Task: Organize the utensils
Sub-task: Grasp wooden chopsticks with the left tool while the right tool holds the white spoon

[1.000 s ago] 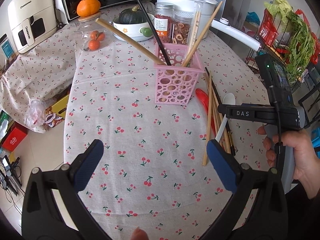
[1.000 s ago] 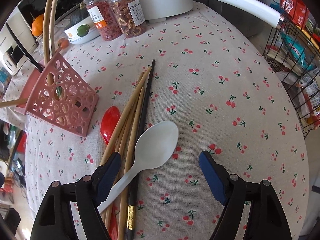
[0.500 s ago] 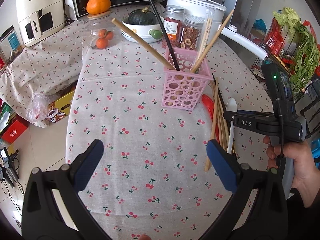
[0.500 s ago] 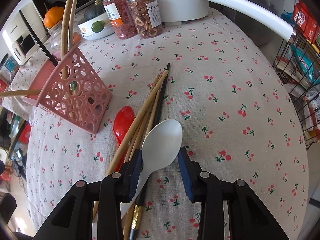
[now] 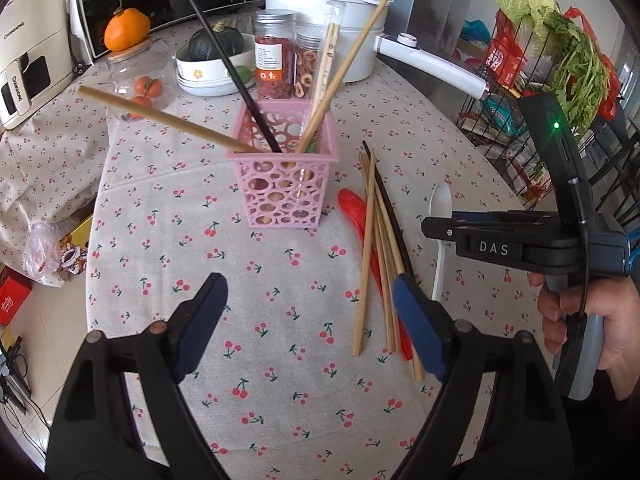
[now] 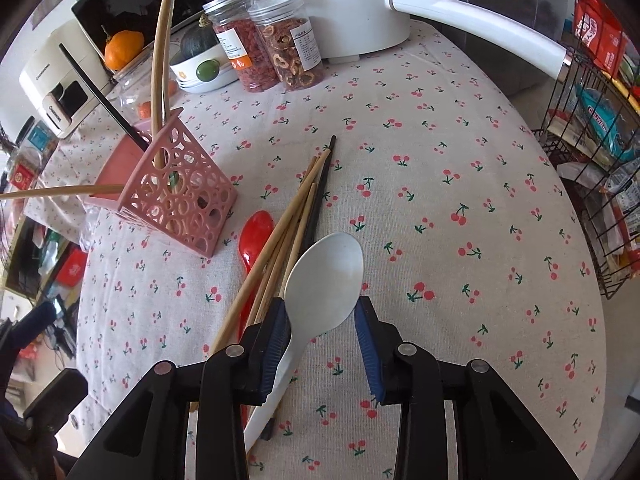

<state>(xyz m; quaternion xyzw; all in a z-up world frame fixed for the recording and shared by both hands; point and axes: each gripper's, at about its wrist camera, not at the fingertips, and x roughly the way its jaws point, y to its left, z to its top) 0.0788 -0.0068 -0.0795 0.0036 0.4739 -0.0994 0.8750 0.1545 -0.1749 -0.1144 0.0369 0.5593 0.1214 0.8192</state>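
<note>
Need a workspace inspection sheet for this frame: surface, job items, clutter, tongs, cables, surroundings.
Surface: cherry-print tablecloth, flat.
Job's things: white plastic spoon, red plastic spoon and loose wooden and black chopsticks lying on the cloth; pink perforated plastic basket already holds several chopsticks.
Clutter: two clear jars of dried food, white pot with long handle, bowl holding a dark green squash.
Tongs: right tongs around the white spoon's bowl, contact unclear; left tongs open, empty.
Cables: black cable on the right handle.
Surroundings: wire rack of vegetables, white appliance.
</note>
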